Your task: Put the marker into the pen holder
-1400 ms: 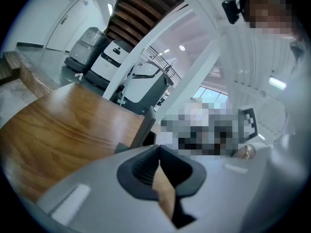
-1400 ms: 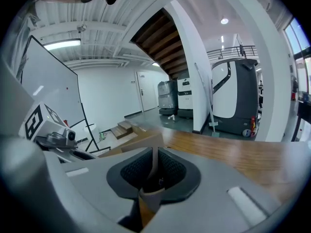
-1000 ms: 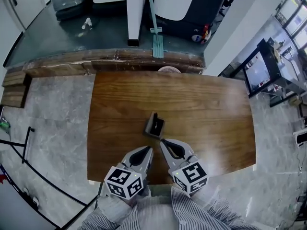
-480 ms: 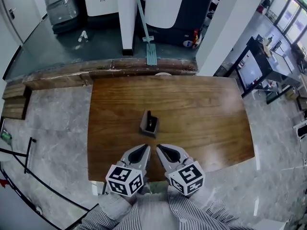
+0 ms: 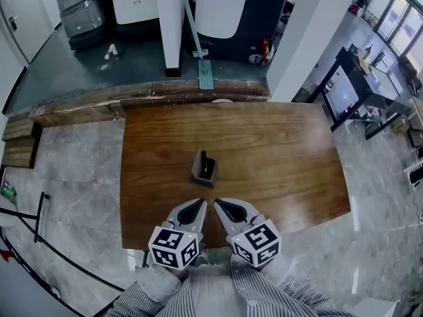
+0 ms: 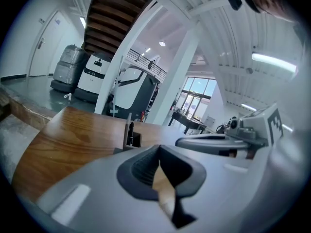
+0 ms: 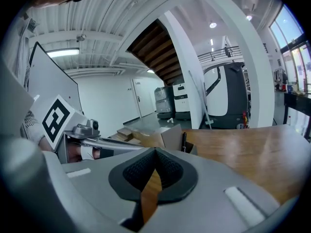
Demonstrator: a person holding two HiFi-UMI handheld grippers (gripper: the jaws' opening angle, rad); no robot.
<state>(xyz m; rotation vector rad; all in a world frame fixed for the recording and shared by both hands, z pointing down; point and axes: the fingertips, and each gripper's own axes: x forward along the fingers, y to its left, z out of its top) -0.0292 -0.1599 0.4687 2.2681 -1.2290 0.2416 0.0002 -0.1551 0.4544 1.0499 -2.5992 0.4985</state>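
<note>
A small dark pen holder (image 5: 205, 172) stands near the middle of the wooden table (image 5: 277, 157). A black marker (image 5: 203, 158) stands upright inside it. Both grippers sit side by side at the table's near edge, short of the holder. The left gripper (image 5: 201, 204) is shut with nothing between its jaws. The right gripper (image 5: 217, 203) is shut and empty too. In the left gripper view the holder (image 6: 134, 140) and marker (image 6: 130, 130) lie just ahead of the left gripper (image 6: 159, 150). In the right gripper view the marker (image 7: 184, 142) stands beyond the right gripper (image 7: 155, 152).
Marble floor surrounds the table on the left, right and near sides. A raised wooden ledge (image 5: 79, 107) runs behind the table's far edge. A mop (image 5: 201, 68) leans on a white pillar beyond it, beside cleaning machines (image 5: 79, 12). A dark desk (image 5: 360, 88) stands far right.
Both grippers have drawn back a little from the pen holder towards the near edge. The head view has shifted slightly. The marker stays upright in the holder.
</note>
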